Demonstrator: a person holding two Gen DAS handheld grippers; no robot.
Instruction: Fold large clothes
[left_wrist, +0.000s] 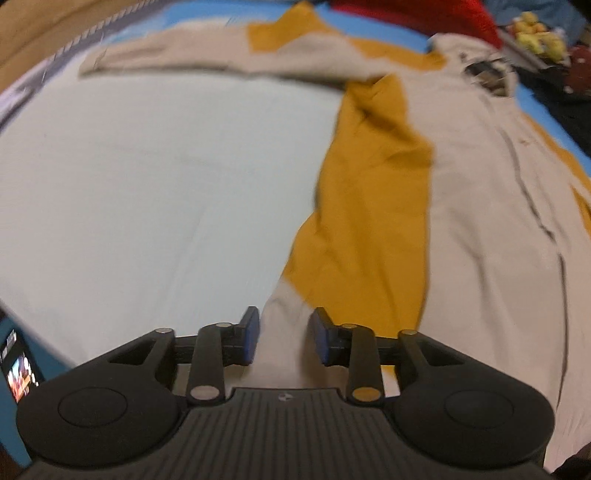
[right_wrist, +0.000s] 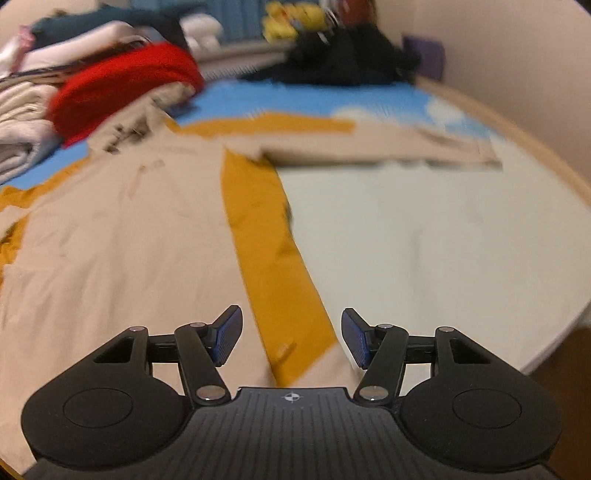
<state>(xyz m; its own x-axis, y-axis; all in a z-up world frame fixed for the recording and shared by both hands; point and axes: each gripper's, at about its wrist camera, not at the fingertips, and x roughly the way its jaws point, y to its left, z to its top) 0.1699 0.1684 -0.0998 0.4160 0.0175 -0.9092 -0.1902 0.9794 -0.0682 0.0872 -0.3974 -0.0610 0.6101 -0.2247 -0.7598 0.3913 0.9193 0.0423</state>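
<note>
A bed (left_wrist: 147, 184) with a pale sheet carries the garment: a large beige coat with a mustard-yellow lining (left_wrist: 480, 184), spread flat with its front flap turned back so a long yellow band (left_wrist: 369, 206) shows along one side. The coat's long axis runs straight away from both cameras, hem nearest, collar far off by a heap of red and white clothes (right_wrist: 122, 85); one beige sleeve (left_wrist: 207, 51) stretches sideways across the far sheet, roughly square to the body. In the left wrist view the coat fills the right half and bare sheet the left; in the right wrist view it is the reverse, so both tools seem to face the same turned-back edge at the hem end. The left gripper (left_wrist: 284, 339) has its blue pads fairly narrow, with the beige hem corner lying in the gap, though the pads do not visibly press on it. The right gripper (right_wrist: 291, 339) stands wider, its gap straddling the near end of the yellow band, nothing pinched. Judging by this, the left one is better placed on the corner, and the coming grasp depends on both closing along that single near edge before lifting it along the coat's length.
</note>
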